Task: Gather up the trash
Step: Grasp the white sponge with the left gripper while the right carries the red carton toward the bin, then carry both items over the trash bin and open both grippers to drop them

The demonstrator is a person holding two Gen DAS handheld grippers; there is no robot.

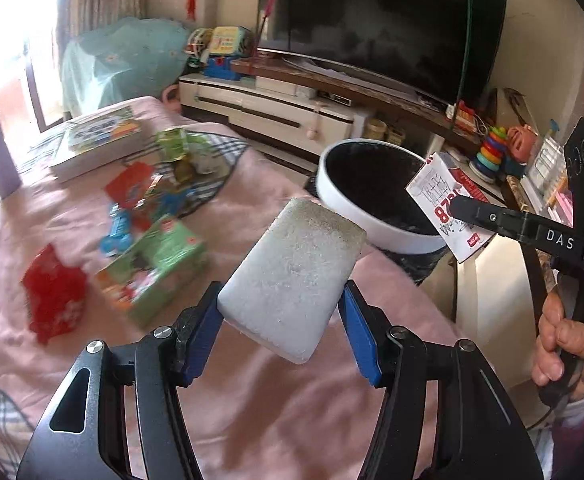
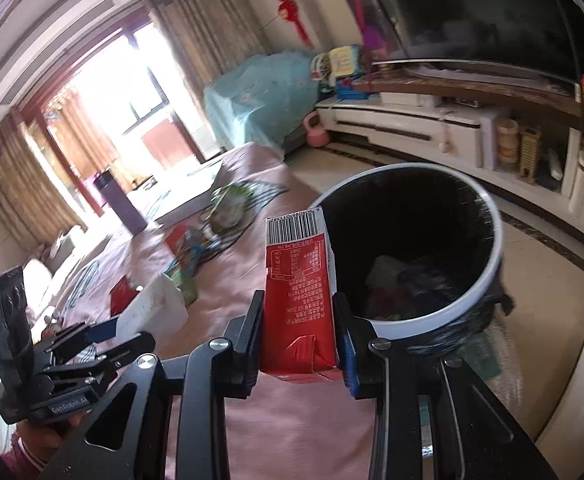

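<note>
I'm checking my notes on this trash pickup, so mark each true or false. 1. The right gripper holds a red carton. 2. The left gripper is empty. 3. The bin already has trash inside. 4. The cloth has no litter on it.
1. True: the right gripper clamps the red carton.
2. False: the left gripper holds a white foam block.
3. True: the bin contains items.
4. False: a green box and a red wrapper lie on the pink cloth.
</note>
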